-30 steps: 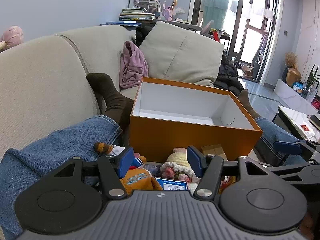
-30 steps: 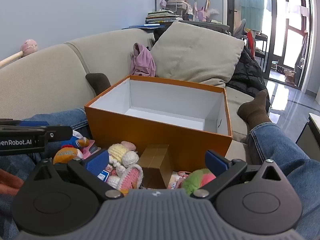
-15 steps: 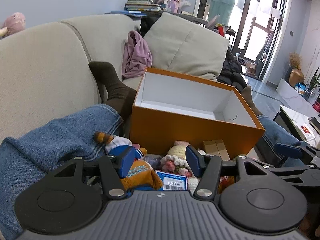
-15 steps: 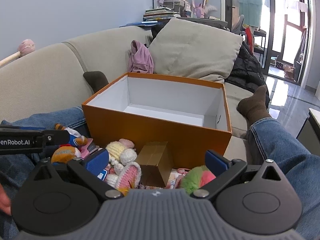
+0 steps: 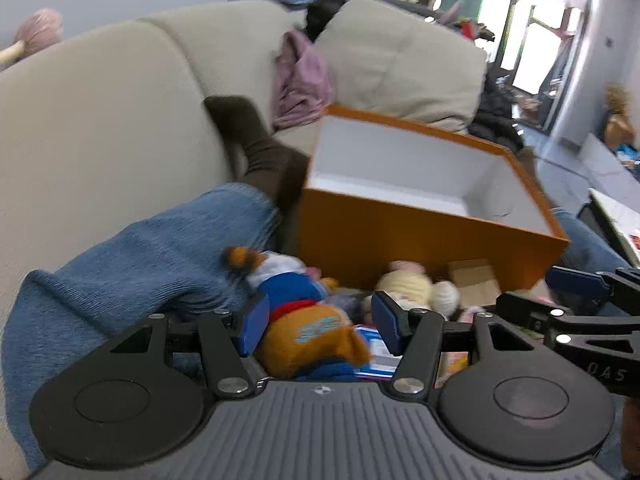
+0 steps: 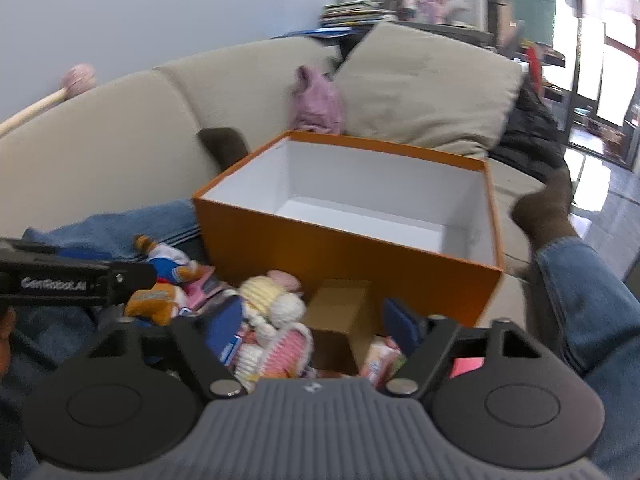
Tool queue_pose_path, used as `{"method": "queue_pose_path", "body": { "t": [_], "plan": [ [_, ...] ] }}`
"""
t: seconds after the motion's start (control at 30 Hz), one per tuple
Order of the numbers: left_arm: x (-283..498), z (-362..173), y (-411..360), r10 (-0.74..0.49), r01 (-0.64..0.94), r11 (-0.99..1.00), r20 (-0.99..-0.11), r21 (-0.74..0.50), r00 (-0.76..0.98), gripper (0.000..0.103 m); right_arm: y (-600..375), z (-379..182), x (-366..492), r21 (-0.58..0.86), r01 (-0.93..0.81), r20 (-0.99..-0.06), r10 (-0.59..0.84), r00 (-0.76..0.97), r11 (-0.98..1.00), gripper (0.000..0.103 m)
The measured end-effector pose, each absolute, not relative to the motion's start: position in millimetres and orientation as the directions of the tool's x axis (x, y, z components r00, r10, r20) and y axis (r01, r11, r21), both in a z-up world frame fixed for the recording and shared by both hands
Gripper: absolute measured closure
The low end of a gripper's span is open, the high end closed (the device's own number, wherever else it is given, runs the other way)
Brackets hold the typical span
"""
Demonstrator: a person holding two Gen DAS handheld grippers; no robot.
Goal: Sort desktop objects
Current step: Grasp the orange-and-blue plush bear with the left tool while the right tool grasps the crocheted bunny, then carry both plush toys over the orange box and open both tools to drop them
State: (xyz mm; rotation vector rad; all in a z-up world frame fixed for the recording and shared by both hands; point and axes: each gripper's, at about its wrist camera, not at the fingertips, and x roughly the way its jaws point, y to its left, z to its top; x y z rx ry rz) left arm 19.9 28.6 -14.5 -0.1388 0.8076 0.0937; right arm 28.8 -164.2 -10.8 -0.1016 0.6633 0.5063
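A heap of small toys lies on the sofa in front of an open orange box (image 5: 420, 248) (image 6: 340, 256) with a white, bare inside. My left gripper (image 5: 320, 326) hangs over the heap, open, with an orange and blue plush toy (image 5: 316, 340) between its blue pads; the right-hand pad stands clear of it. My right gripper (image 6: 312, 326) has its jaws closing around a pink and yellow crochet doll (image 6: 276, 320) and a small brown carton (image 6: 340, 312). Neither pad visibly presses on them. The plush toy (image 6: 160, 304) also shows at the left of the right wrist view.
A person's legs in blue jeans (image 5: 152, 256) (image 6: 592, 304) and brown socks (image 5: 260, 152) flank the box. A beige sofa back (image 5: 100, 120), a cushion (image 6: 424, 84) and a pink garment (image 5: 300, 80) lie behind it. A low table (image 5: 616, 216) stands at the right.
Both cameras have tipped down toward the toy heap. The right gripper's jaws have narrowed around the doll and carton. The orange plush now sits squarely between the left jaws.
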Motion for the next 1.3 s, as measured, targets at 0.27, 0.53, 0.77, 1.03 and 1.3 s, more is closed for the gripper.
{"method": "queue_pose_path", "body": {
  "t": [0.27,0.53,0.77,1.03,1.3],
  "plan": [
    [41.3,-29.9,40.9,-0.014,-0.181,0.972,-0.804,-0.15,0.594,0.036,-135.4,-20.3,52.6,0.095,-0.601,-0.672,0.496,0.549,0.793,0.049],
    [69.7,-54.0,39.8,-0.012,-0.184,0.976,-0.876,-0.115,0.483,0.035,-117.6,-34.5,69.6,0.058,-0.688,-0.718,0.509,0.475,0.724,0.05],
    [81.1,-69.6,38.2,-0.021,-0.16,0.982,-0.905,-0.098,0.426,0.03,-105.7,-45.2,88.2,-0.026,-0.732,-0.75,0.471,0.465,0.681,0.05],
    [83.9,-82.1,43.0,-0.08,-0.122,0.983,-0.915,-0.138,0.396,0.028,-99.8,-47.7,111.2,0.014,-0.843,-0.814,0.496,0.303,0.538,0.044],
    [78.8,-79.9,43.0,-0.078,-0.12,0.983,-0.908,-0.139,0.411,0.034,-85.4,-66.5,112.9,-0.037,-0.884,-0.852,0.447,0.271,0.467,0.037]
  ]
}}
